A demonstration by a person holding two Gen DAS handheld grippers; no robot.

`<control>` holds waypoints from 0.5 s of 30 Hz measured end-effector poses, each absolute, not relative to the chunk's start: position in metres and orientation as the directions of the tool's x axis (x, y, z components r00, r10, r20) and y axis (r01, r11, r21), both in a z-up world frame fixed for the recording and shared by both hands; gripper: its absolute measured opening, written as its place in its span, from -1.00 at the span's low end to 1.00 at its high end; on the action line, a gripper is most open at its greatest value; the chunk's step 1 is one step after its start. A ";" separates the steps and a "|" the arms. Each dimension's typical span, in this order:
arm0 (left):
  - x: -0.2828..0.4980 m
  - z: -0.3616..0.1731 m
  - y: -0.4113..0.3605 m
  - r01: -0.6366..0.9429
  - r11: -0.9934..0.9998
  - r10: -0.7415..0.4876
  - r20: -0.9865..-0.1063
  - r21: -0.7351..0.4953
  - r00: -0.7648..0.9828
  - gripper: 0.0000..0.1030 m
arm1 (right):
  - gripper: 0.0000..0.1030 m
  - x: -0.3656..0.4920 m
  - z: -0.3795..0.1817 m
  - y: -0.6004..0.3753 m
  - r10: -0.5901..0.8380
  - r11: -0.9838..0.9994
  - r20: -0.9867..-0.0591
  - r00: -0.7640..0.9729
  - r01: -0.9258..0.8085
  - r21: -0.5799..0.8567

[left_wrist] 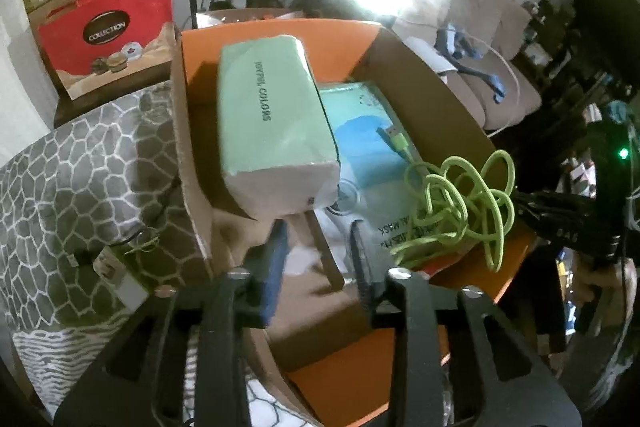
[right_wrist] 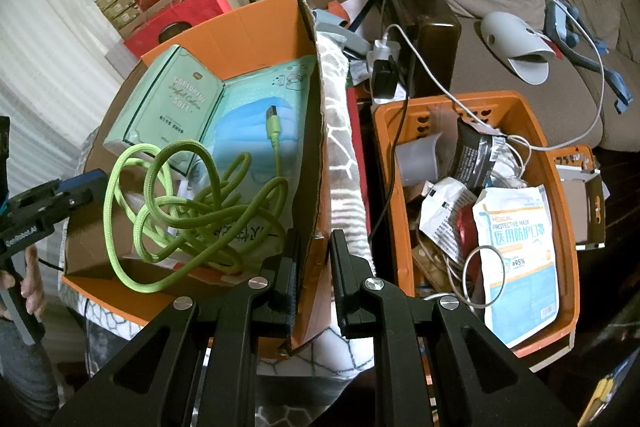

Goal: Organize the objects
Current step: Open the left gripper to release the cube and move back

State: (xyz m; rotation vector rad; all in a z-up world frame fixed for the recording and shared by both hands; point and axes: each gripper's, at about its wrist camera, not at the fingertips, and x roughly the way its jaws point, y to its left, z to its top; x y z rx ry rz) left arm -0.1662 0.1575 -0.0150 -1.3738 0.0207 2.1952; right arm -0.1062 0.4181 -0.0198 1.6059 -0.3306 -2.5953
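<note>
A cardboard box (left_wrist: 188, 147) with orange flaps (right_wrist: 256, 23) holds a mint green tissue pack (left_wrist: 272, 115) (right_wrist: 172, 111). The pack leans on a blue mask pack (left_wrist: 360, 143) (right_wrist: 248, 123). A tangled green cable (left_wrist: 452, 203) (right_wrist: 180, 203) lies over the mask pack, near the box's front corner. My left gripper (left_wrist: 318, 263) hovers in the box just behind the tissue pack, fingers apart and pressing on nothing. My right gripper (right_wrist: 316, 267) is shut on the box's right wall (right_wrist: 316, 187), one finger on each side.
An orange basket (right_wrist: 500, 97) to the right holds mask packets, wrappers and white cables. A grey patterned blanket (left_wrist: 80, 167) (right_wrist: 340, 147) lies under and beside the box. Red gift boxes (left_wrist: 108, 27) stand behind on the left, and a beige sofa (right_wrist: 520, 67) on the right.
</note>
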 end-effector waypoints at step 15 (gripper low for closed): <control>-0.161 0.009 0.127 -0.424 -0.876 0.415 -0.807 -0.230 -0.420 0.29 | -0.73 -0.106 -0.019 0.418 -0.172 -0.975 -0.876 -0.451 -0.052 0.218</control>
